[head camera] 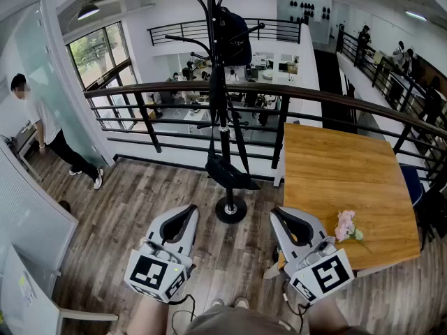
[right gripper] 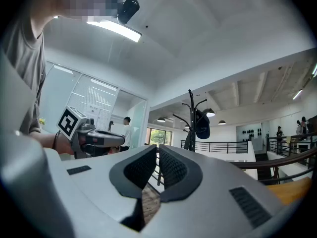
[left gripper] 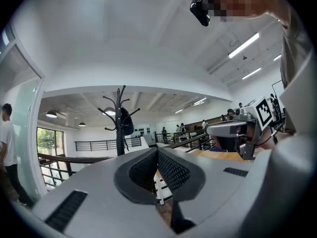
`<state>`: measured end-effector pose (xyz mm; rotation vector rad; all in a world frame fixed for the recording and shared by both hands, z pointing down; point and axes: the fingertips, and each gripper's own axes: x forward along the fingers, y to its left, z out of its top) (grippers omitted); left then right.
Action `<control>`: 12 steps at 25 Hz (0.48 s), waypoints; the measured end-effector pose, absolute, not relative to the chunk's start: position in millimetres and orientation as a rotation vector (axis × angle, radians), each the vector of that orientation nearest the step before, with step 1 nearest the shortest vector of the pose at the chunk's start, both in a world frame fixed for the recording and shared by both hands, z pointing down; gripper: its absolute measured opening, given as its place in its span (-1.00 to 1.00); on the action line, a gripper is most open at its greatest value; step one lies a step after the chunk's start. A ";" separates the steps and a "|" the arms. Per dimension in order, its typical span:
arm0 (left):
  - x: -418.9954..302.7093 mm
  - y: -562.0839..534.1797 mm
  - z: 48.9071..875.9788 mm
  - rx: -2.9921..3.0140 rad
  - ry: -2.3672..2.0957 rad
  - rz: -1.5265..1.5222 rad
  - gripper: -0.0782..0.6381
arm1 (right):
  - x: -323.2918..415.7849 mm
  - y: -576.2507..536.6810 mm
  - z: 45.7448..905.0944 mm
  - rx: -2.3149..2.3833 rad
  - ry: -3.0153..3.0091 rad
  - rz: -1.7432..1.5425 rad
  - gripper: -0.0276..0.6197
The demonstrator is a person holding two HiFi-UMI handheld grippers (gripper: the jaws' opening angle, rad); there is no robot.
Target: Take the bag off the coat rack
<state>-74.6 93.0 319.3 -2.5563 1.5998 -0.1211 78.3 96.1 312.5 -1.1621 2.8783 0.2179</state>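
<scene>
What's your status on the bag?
Left gripper and right gripper shut, empty, low, short of the coat rack. Bag hangs high on it, untouched; a second dark bag hangs low. Table off to the right.

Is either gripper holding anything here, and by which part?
Nothing is held: the left gripper and right gripper are both shut on nothing, clear of the coat rack.

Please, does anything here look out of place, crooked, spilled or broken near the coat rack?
Nothing looks spilled or broken. The coat rack stands upright. A backpack hangs high; a second bag dangles low on long straps, near the base. Pink flowers lie loose by the table edge.
</scene>
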 end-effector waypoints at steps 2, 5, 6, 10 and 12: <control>-73.9 91.9 319.4 -2.560 1.596 -0.128 -0.73 | 78.6 93.7 313.1 -1.166 2.874 0.202 -0.79; -73.2 90.1 320.0 -2.566 1.594 -0.135 -0.73 | 78.0 91.6 312.1 -1.152 2.865 0.183 -0.79; -73.3 89.4 320.6 -2.568 1.596 -0.136 -0.73 | 77.4 91.3 311.6 -1.145 2.863 0.181 -0.79; -74.6 87.8 322.3 -2.571 1.600 -0.126 -0.73 | 73.4 92.1 312.2 -1.107 2.867 0.182 -0.79; -74.9 87.6 318.6 -2.566 1.599 -0.090 -0.73 | 71.4 93.1 312.2 -1.081 2.872 0.181 -0.79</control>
